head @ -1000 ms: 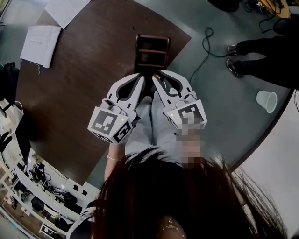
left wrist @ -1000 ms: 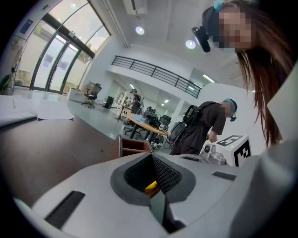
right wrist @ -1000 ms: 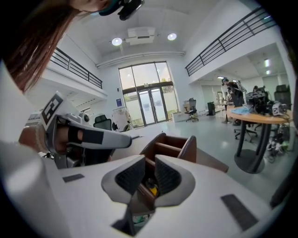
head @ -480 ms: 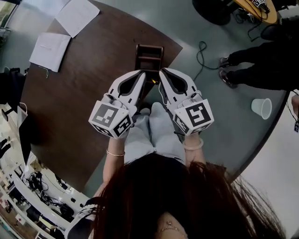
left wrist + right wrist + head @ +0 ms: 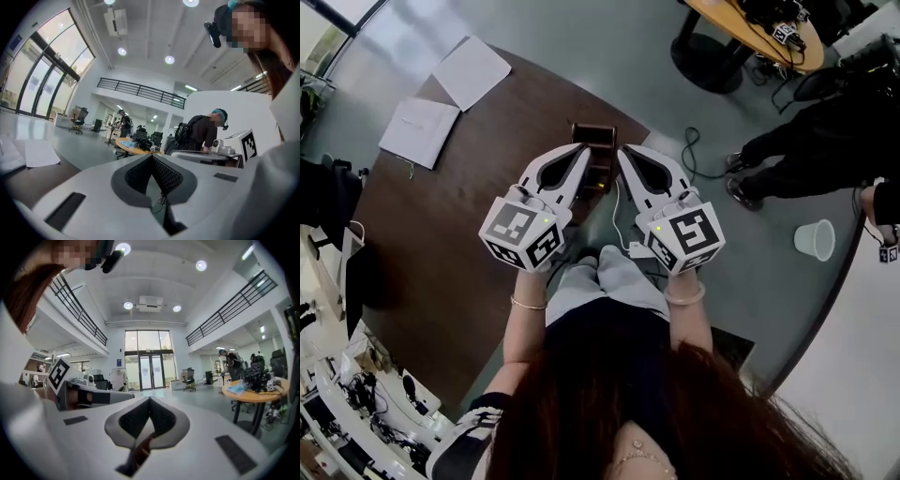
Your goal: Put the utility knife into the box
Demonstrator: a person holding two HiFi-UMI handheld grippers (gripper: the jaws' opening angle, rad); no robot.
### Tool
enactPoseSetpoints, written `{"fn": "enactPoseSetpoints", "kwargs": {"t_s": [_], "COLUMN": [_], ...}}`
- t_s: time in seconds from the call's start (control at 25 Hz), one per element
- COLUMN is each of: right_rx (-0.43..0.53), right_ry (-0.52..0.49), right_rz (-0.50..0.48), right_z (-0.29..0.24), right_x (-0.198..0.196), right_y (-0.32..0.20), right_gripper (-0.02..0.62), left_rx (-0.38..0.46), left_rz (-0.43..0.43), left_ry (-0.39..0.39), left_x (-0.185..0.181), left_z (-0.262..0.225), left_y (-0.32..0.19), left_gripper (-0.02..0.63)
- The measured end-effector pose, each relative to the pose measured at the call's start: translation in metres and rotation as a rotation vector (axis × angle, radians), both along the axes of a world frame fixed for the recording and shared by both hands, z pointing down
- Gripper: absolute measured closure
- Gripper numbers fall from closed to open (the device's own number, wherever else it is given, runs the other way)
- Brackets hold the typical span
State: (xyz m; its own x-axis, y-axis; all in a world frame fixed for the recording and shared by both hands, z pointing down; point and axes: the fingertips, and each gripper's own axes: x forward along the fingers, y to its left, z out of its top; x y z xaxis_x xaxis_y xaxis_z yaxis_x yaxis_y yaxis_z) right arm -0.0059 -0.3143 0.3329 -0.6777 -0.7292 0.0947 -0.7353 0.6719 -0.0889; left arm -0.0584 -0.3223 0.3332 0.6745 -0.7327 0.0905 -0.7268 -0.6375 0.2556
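Holding both tools up side by side over lap, tips close together. Clenched on nothing w/ left tool [image 5: 582, 148], jaws pressed shut; same w/ right tool [image 5: 624, 150]. Pointing both twd dark wooden box [image 5: 594, 136], upright at near edge of brown worktop [image 5: 441, 234], just beyond tips. Can't make out utility knife in any view. Also on worktop, far side: two paper sheets [image 5: 472, 72]. On floor, to the right: paper cup [image 5: 814, 240].
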Motion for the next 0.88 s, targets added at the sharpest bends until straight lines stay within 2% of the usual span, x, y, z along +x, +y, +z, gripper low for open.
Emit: {"fn": "enactPoseSetpoints", "kwargs": {"t_s": [0.32, 0.88], "right_rx": [0.054, 0.055], "right_ry": [0.062, 0.090], "right_rz": [0.037, 0.050], "right_z": [-0.023, -0.025], "right_x": [0.006, 0.010], "right_y": [0.003, 0.011], "right_gripper": [0.580, 0.580], "left_rx": [0.061, 0.064], "left_rz": [0.010, 0.025], "left_ry": [-0.014, 0.024], "left_x": [-0.001, 0.005], "left_z": [-0.025, -0.031], "left_y": [0.003, 0.012], "left_gripper": [0.604, 0.604]}}
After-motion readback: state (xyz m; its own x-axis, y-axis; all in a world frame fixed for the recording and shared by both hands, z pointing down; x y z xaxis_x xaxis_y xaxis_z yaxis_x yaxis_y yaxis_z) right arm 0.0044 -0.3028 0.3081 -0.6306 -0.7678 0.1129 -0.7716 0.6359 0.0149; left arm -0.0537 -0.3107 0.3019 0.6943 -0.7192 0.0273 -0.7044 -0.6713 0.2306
